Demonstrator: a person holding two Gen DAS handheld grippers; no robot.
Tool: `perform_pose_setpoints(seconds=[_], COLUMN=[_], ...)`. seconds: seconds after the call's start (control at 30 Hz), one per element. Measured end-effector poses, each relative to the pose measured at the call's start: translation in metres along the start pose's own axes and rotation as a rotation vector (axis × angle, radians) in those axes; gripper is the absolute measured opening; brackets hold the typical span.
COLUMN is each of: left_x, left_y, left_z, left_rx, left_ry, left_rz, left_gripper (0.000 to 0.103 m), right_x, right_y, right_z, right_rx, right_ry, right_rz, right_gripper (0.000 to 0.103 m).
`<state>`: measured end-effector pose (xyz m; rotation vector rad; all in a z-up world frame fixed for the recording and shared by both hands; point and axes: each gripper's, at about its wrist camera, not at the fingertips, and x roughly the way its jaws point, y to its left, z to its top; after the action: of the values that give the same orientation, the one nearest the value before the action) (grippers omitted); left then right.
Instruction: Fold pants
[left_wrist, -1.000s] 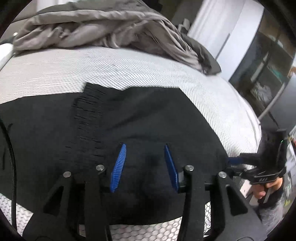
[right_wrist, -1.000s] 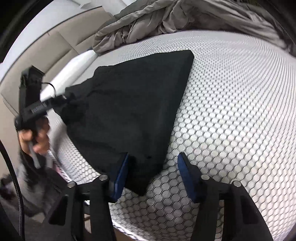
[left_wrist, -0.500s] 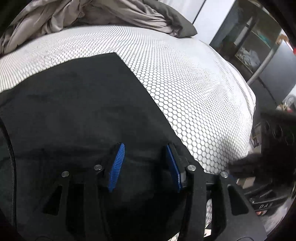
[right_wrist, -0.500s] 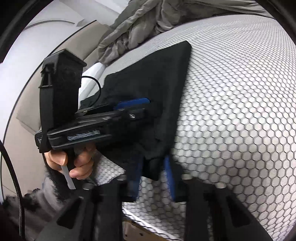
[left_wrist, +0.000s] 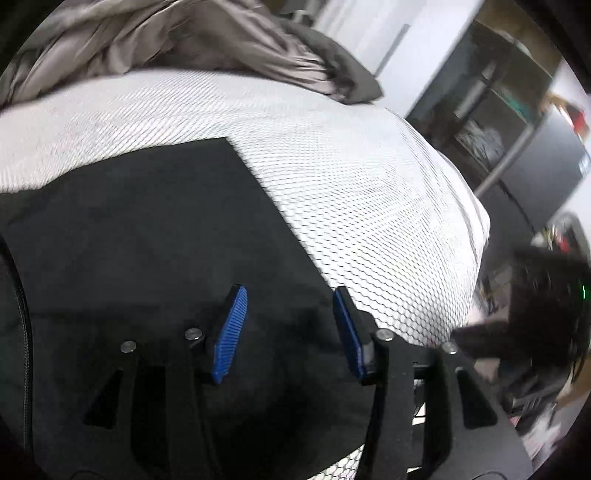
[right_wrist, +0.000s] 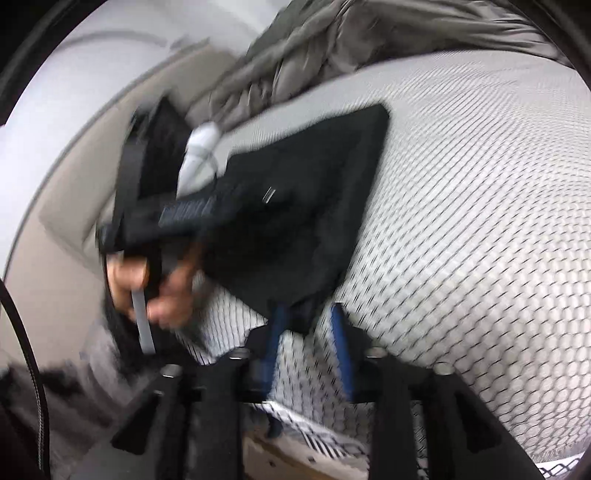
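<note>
The black pants (left_wrist: 155, 240) lie folded on the white honeycomb-patterned mattress (left_wrist: 351, 177). My left gripper (left_wrist: 288, 328) is open, its blue pads (left_wrist: 231, 332) hovering over the pants' near right edge. In the blurred right wrist view the pants (right_wrist: 314, 206) lie with a near corner hanging between my right gripper's (right_wrist: 308, 332) blue pads (right_wrist: 341, 350), which stand a little apart. The left gripper's body (right_wrist: 173, 210) and the hand holding it (right_wrist: 155, 284) show at left, over the pants.
A rumpled grey duvet (left_wrist: 177, 40) lies at the far side of the mattress, also in the right wrist view (right_wrist: 369, 40). Dark shelving (left_wrist: 498, 122) stands beyond the mattress's right edge. A beige headboard or wall (right_wrist: 74, 206) is at left.
The right gripper's pads, closed on the pants' corner half a second ago, have parted slightly. The left gripper has stayed open over the pants' right edge and shifted little. Both views are motion-blurred.
</note>
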<state>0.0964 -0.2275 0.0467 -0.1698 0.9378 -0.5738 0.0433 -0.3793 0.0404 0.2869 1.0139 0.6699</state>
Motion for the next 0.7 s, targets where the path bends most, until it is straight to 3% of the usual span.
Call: perform_pose_setpoints(seconds=[0.13,0.2,0.37,0.53,0.7], left_x=[0.027,0.033,0.028,0.020,0.000], left_y=[-0.003,0.001,0.012,0.010,-0.001], left_z=[-0.002,0.000,0.003,0.003,0.000], left_rx=[-0.002,-0.026,-0.100,-0.112,-0.044], left_ry=[0.077,0.088,0.063,0.051,0.001], left_rz=[0.028,0.033,0.038,0.034,-0.017], left_gripper=[0.047,0.047,0.047,0.047,0.048], right_x=[0.023,0.035,0.033,0.026,-0.002], right_y=[-0.017,-0.023,-0.008,-0.013,-0.023], right_z=[0.010,0.012,-0.001,-0.012,-0.001], right_rx=[0.097,0.134,0.026,0.034,0.069], right_ry=[0.012,0.028,0.104,0.152,0.031], right_rz=[0.033,0.053,0.086,0.125,0.126], right_gripper=[0.031,0.011,0.002,0.004,0.018])
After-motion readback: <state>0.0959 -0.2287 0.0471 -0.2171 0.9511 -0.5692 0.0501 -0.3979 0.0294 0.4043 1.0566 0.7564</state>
